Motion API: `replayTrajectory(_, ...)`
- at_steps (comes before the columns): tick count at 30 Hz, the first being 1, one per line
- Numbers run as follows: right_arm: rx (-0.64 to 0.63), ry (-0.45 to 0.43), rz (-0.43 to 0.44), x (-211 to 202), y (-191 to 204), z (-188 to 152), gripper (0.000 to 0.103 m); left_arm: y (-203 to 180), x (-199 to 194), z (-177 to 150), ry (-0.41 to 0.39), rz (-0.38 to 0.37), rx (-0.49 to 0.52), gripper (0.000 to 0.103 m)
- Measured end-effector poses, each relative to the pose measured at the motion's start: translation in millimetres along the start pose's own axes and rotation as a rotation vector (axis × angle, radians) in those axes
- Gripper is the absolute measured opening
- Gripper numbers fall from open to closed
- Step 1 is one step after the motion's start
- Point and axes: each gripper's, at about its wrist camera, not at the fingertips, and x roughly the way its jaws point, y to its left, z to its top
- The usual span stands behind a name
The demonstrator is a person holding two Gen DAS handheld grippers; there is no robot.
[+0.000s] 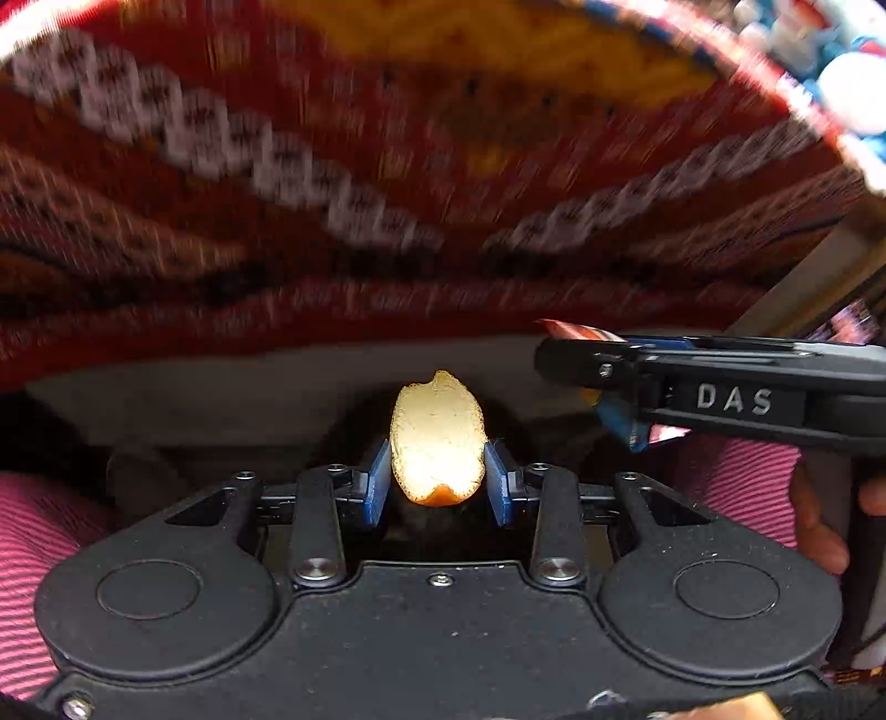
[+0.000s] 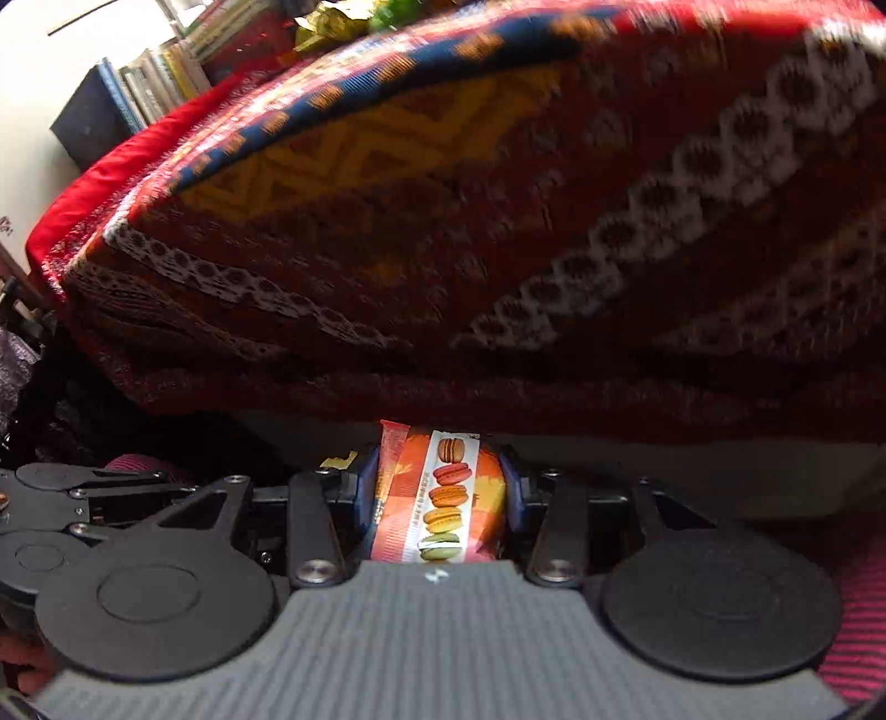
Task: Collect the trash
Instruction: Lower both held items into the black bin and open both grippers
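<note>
A pale yellow piece of peel (image 1: 437, 437), orange at its lower edge, stands upright between the blue pads of my left gripper (image 1: 438, 475), which is shut on it. The right gripper (image 1: 576, 360) reaches in from the right in the left wrist view, with a bit of wrapper showing at its tip. In the right wrist view my right gripper (image 2: 440, 487) is shut on an orange macaron wrapper (image 2: 443, 498) printed with a column of coloured macarons. Both grippers hang low in front of a cloth-covered table.
A red patterned cloth (image 2: 443, 221) with white diamond bands and a yellow centre drapes over the table ahead. Books (image 2: 160, 77) and a crumpled gold wrapper (image 2: 326, 22) lie at the far left. Pink striped fabric (image 1: 33, 554) shows on both sides below, and a hand (image 1: 819, 526) holds the right tool.
</note>
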Motion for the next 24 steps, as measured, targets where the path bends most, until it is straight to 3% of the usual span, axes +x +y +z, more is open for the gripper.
replayTrajectory(6,0.123,0.092,-0.029,41.3,-25.4,-20.9,0.049,5.8,49.5,-4.6,0.096,0.037,-0.028,0.034)
replayTrajectory(15,0.343,0.179,-0.052,108.1,-62.1,-63.5,0.049,13.7,125.7,-21.7,0.202,0.025,-0.076,0.035)
replayTrajectory(20,0.344,0.229,-0.068,118.3,-65.5,-67.6,0.052,13.9,141.3,-28.8,0.232,0.055,-0.067,0.035)
replayTrajectory(24,0.341,0.252,-0.081,122.2,-66.2,-70.4,0.053,16.6,141.3,-29.4,0.23,0.053,-0.071,0.043)
